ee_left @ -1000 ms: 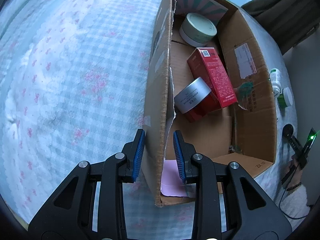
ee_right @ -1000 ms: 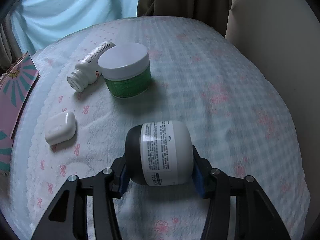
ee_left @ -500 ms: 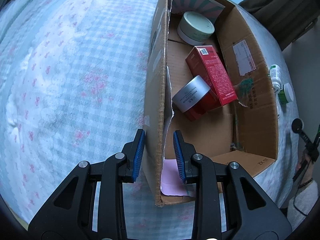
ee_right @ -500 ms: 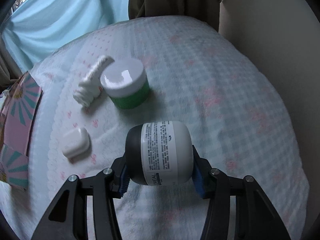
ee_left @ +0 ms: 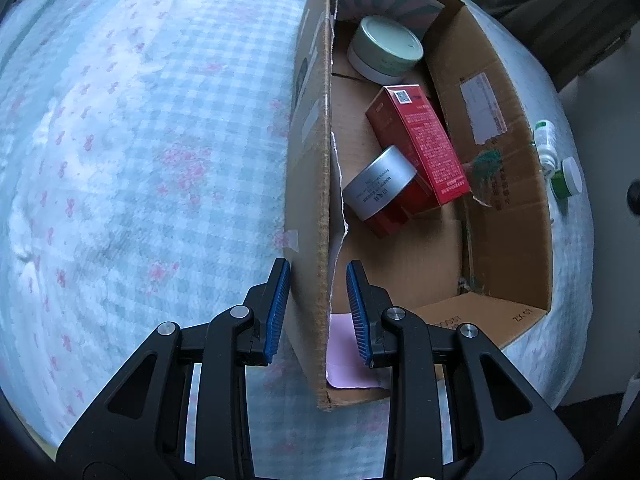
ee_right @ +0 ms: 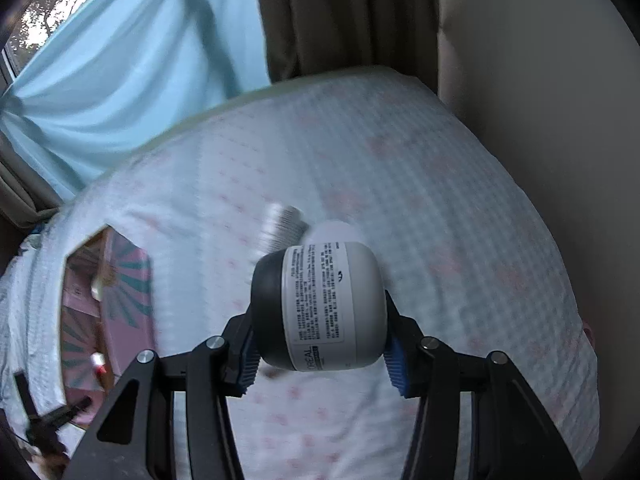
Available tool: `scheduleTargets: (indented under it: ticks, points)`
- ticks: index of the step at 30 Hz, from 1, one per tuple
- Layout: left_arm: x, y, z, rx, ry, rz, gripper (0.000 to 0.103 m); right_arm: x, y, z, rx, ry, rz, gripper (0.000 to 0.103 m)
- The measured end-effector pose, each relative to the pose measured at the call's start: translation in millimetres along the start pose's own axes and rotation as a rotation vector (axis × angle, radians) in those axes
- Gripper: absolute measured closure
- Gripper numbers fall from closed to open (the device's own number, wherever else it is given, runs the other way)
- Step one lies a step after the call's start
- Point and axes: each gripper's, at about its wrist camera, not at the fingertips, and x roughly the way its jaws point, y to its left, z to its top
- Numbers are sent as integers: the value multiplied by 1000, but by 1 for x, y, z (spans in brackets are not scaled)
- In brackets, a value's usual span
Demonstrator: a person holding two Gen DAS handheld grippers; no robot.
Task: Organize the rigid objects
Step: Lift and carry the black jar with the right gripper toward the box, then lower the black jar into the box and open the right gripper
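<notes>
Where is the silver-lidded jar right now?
In the left wrist view, the silver-lidded jar lies tilted inside the cardboard box, leaning against the red carton.

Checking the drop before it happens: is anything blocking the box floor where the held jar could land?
The open cardboard box has bare floor near the left tool. The red carton, silver-lidded jar and pale green tin lie farther back.

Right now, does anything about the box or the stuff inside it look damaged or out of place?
Yes. The cardboard box is worn: the wall that the left tool straddles has a ragged, torn inner edge. Inside, the red carton lies tilted, and the silver-lidded jar is tipped on its side against it.
</notes>
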Motion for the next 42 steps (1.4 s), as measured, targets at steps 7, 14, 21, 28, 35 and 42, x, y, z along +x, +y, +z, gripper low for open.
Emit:
scheduleTargets:
  ticks: [7,14,21,28,35,42]
  points:
    - [1,3,5,1,17,-12,78,-17,98,18,-53,-7,90,55]
    - [-1,9,11,-20,23,-30,78,-10,207,16,-144,20,211,55]
    - [-4,13,11,-26,21,-47,78,31,301,-7,-284,103,299,55]
    - [-4,19,6,-25,13,-60,78,90,352,-45,-365,200,347,56]
    - [-5,25,6,-40,11,-78,78,129,365,-65,-377,274,342,55]
    - [-6,25,6,-31,15,-81,78,129,366,-57,-386,219,381,0]
